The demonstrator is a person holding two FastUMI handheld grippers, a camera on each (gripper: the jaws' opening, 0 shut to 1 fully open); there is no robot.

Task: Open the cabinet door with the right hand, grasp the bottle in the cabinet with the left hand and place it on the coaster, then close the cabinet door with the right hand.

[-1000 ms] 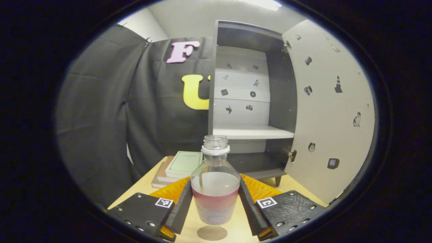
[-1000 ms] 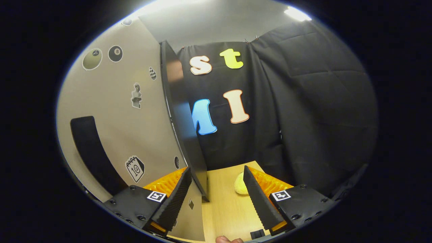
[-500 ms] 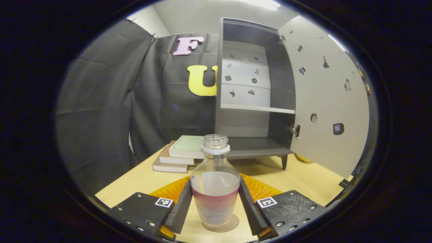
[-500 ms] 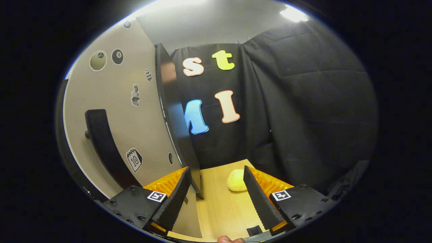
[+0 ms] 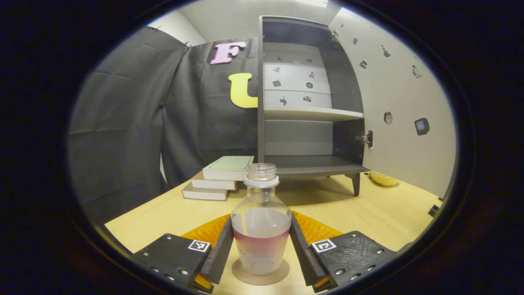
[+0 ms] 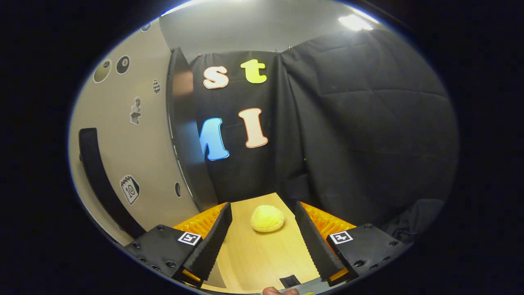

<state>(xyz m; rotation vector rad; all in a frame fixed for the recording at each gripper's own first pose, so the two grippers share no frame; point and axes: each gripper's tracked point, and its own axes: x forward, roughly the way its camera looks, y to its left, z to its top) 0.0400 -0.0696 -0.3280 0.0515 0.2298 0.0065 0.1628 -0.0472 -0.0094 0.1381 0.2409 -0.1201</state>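
A clear, capless bottle (image 5: 261, 229) with a pink label band stands upright, held low over the table, and its base seems to rest on the round brown coaster (image 5: 278, 273). My left gripper (image 5: 261, 241) is shut on the bottle, one finger pressing each side. Behind it the grey cabinet (image 5: 303, 164) stands open, with its door (image 5: 401, 102) swung out to the right. In the right gripper view, my right gripper (image 6: 264, 241) is open over the table with nothing between its fingers. The door's outer face (image 6: 139, 155) and its black handle (image 6: 96, 176) are to the left of it.
A stack of books (image 5: 219, 178) lies on the wooden table (image 5: 368, 213) left of the cabinet. A yellow round object (image 6: 267, 218) sits on the table just ahead of the right gripper, also seen past the cabinet's leg (image 5: 382, 179). Black cloth walls surround the table.
The left gripper came down with the bottle until its base reached the coaster. The right gripper shifted right, so the door edge once between its fingers now lies to their left.
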